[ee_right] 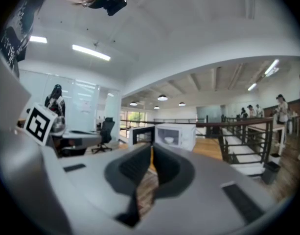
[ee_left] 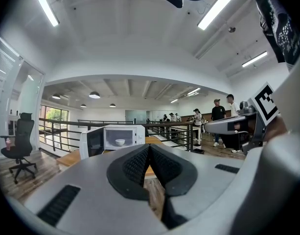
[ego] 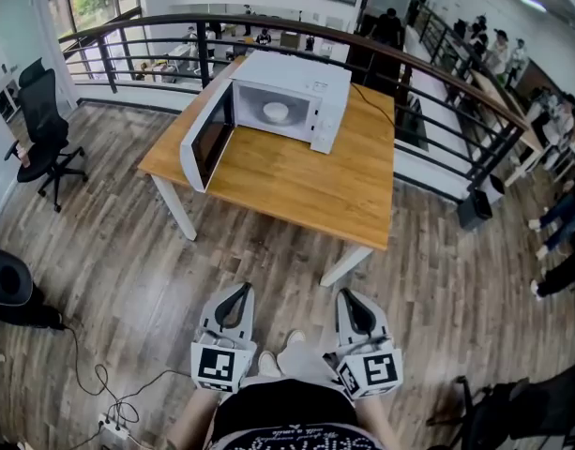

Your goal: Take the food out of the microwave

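A white microwave stands at the far end of a wooden table, its door swung wide open to the left. Inside sits a small white bowl, also visible as the bowl in the left gripper view and the bowl in the right gripper view. Both grippers are held close to the person's body, well short of the table. My left gripper is shut with nothing in it, and my right gripper is likewise shut and empty.
A black railing runs behind the table. A black office chair stands at the left. Cables and a power strip lie on the wood floor at lower left. Several people stand along the right side.
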